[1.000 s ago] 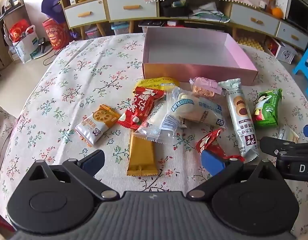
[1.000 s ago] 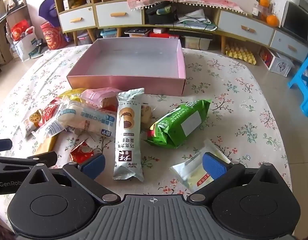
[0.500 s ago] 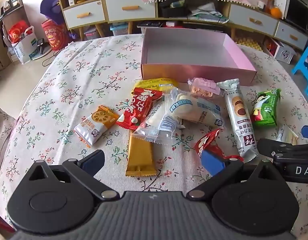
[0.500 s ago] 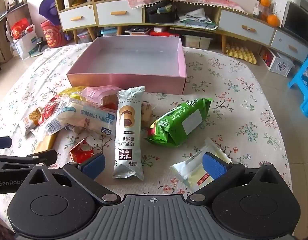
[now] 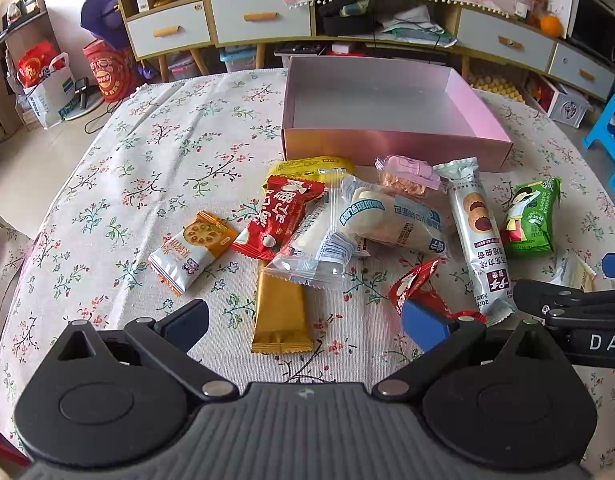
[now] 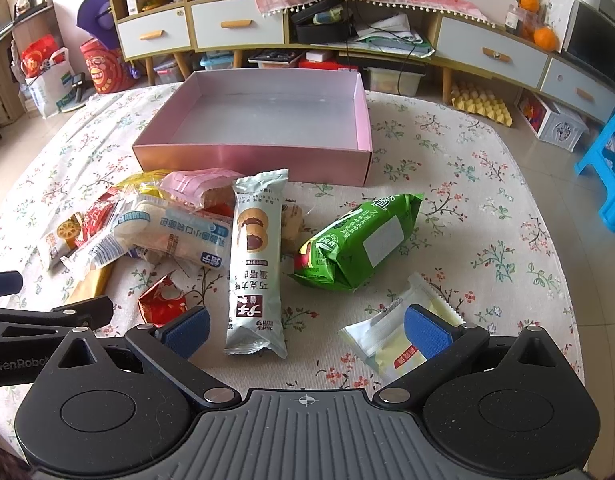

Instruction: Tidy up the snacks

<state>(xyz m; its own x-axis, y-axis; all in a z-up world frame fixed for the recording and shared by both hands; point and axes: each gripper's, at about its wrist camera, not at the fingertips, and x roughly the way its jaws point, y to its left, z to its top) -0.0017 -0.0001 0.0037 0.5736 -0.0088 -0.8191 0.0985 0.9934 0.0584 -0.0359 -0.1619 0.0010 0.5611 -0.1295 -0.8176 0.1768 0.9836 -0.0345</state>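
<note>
Snacks (image 5: 387, 224) lie on the table (image 5: 147, 152) before the box (image 5: 387, 144) — box behind.

gold bar (image 5: 281, 312) partly buried under clear wrapper (image 5: 315, 248); yellow packet (image 5: 307, 166) mostly covered by red packet (image 5: 285, 216); cream sachet (image 5: 573, 272) half hidden behind right gripper (image 5: 579, 300), itself cut off at frame edge.

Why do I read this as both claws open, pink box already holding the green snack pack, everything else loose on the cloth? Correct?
Not quite. The pink box holds nothing; the right wrist view shows the green snack pack on the tablecloth in front of it. Both claws, left and right, are open.
</note>
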